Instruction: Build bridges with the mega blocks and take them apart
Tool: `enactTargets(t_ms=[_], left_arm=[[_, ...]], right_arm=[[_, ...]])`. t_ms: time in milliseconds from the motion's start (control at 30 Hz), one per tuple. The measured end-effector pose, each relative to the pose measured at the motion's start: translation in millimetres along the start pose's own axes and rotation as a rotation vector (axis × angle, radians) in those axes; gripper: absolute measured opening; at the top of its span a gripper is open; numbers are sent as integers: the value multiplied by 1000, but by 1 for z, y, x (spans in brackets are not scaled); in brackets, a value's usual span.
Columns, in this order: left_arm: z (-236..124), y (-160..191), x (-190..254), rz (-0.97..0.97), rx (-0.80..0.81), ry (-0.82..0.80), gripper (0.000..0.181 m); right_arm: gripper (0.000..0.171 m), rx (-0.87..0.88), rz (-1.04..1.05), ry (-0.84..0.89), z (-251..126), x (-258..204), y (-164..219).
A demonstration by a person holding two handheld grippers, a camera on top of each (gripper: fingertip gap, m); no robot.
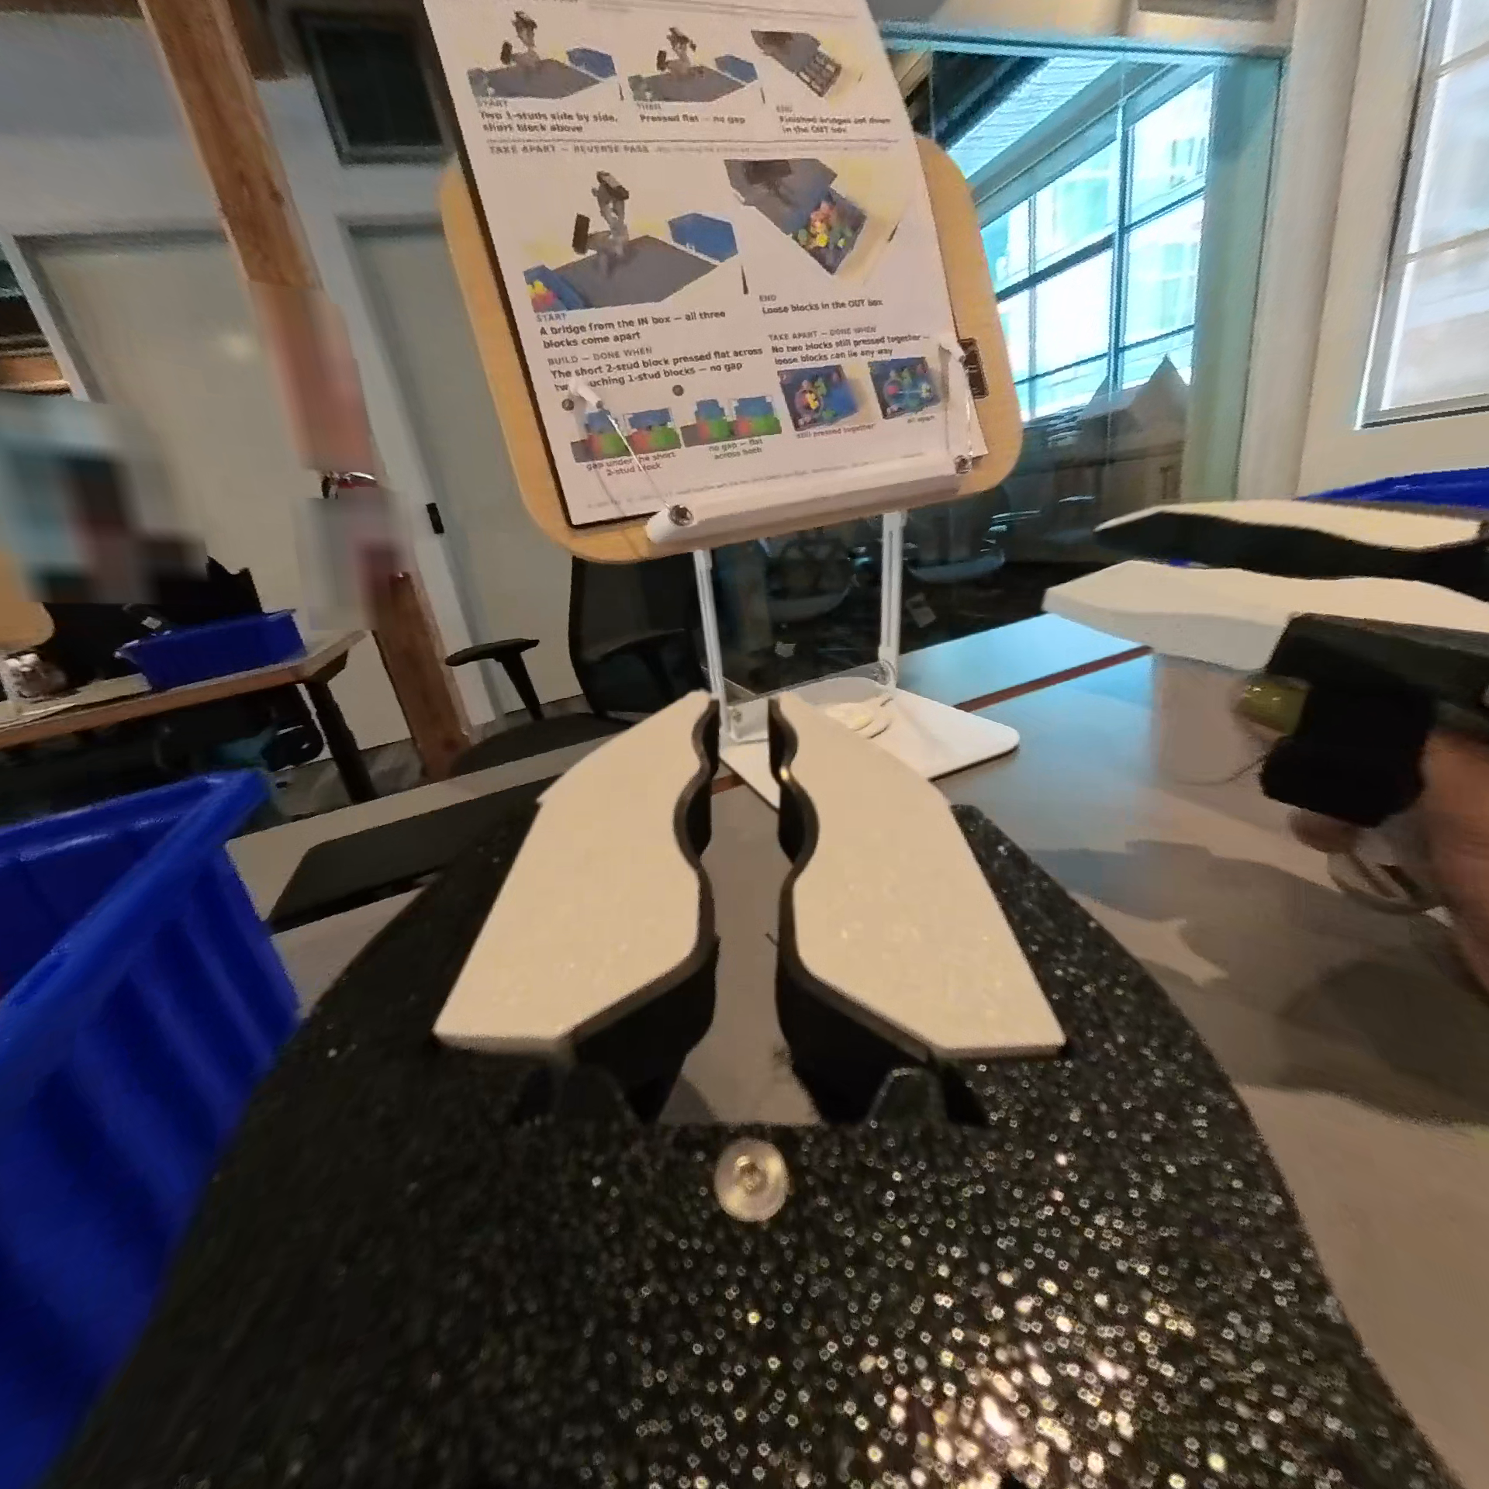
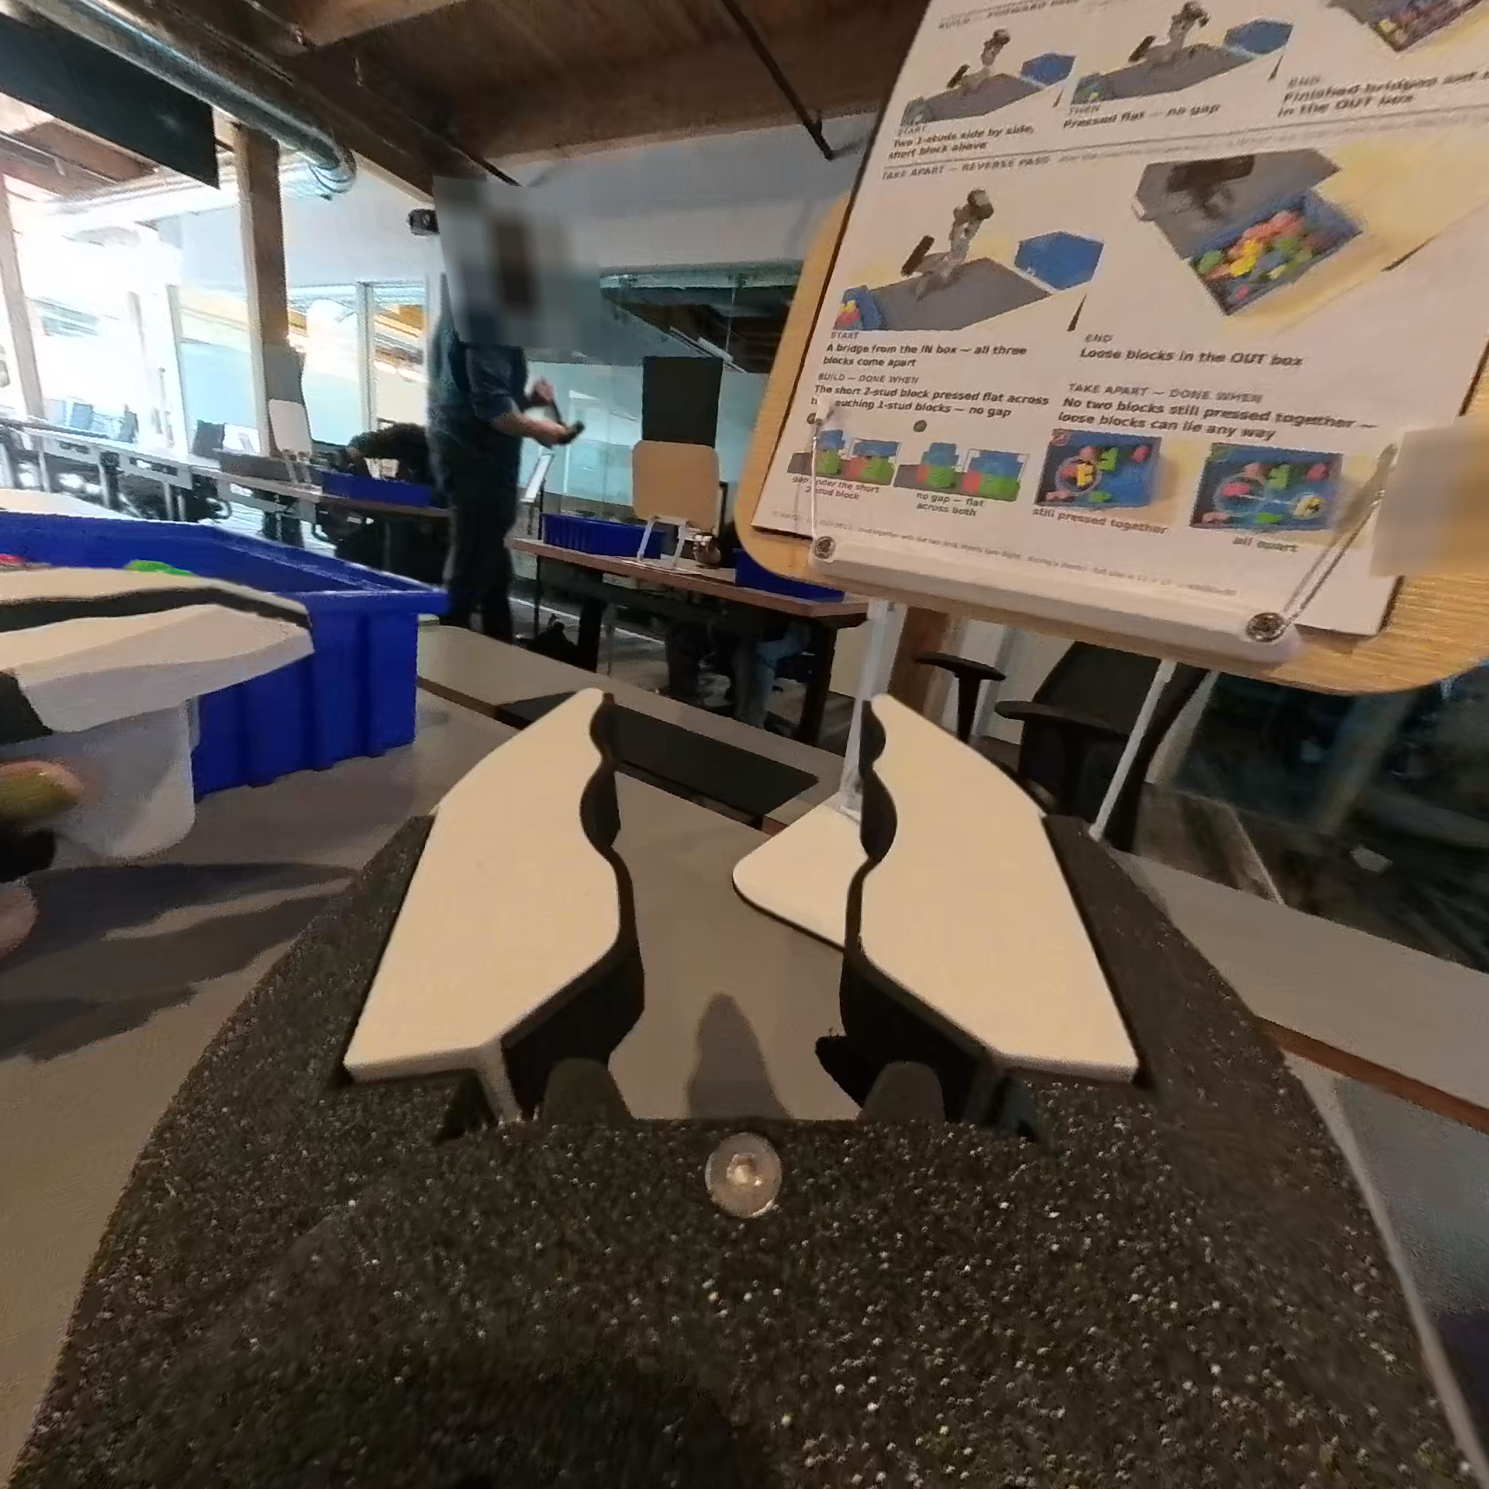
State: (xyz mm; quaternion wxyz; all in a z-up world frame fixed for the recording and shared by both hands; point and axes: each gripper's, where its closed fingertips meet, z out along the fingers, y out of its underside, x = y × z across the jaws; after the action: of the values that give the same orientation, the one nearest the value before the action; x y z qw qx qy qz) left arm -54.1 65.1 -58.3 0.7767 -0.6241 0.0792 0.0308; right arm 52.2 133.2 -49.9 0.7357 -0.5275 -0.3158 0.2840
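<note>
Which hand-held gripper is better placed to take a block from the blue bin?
Left. The blue bin stands close beside the left hand-held gripper; from the right hand-held gripper it lies farther off, beyond the left one. Both hold nothing.

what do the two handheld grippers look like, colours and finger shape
Both match: the left gripper and right gripper each have two flat white fingers with black wavy inner edges, set in a black, speckled, grainy body with a silver screw at its centre. No cables show. The hand on the right gripper wears a black finger covering.
</note>
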Motion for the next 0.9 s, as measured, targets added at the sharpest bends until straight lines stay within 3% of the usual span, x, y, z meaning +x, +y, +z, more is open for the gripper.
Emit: enactTargets(t_ms=[233, 533, 900], left_arm=[[-21, -11, 5, 9, 29, 50, 12], [-23, -7, 1, -16, 4, 45, 11], [-18, -9, 0, -13, 36, 56, 9]], right_arm=[[49, 65, 34, -45, -22, -11, -15], [51, 33, -11, -118, -19, -30, -12], [49, 10, 20, -91, -14, -20, -5]])
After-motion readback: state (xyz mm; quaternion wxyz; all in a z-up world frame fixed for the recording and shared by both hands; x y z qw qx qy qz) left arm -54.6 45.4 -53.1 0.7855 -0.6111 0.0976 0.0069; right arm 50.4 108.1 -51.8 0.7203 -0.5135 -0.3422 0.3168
